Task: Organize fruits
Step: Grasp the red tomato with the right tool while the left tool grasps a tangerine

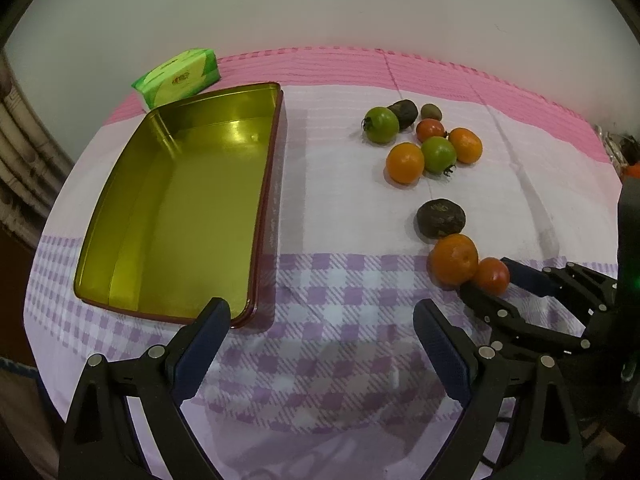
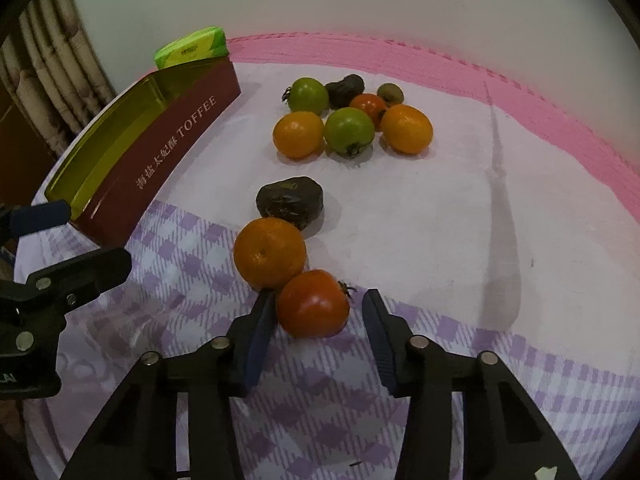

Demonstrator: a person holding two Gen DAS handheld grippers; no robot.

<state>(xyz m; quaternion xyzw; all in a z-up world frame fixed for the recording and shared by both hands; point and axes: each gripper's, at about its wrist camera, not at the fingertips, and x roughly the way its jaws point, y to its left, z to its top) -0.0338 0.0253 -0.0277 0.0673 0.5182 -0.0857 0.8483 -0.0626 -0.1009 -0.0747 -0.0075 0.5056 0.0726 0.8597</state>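
A red tomato (image 2: 313, 304) lies on the cloth between the fingers of my open right gripper (image 2: 320, 312); the left finger touches it and the right finger stands apart. An orange (image 2: 270, 252) touches the tomato, with a dark wrinkled fruit (image 2: 290, 202) behind. Several more fruits (image 2: 348, 120) cluster farther back. The empty gold toffee tin (image 1: 180, 208) lies at the left. My left gripper (image 1: 322, 320) is open and empty by the tin's near corner. In the left wrist view the right gripper (image 1: 490, 280) straddles the tomato (image 1: 491, 276).
A green tissue pack (image 1: 180, 76) lies behind the tin by the wall. The checked cloth (image 1: 320, 360) covers the table, with a pink band at the back. A curtain (image 2: 52, 60) hangs at the far left.
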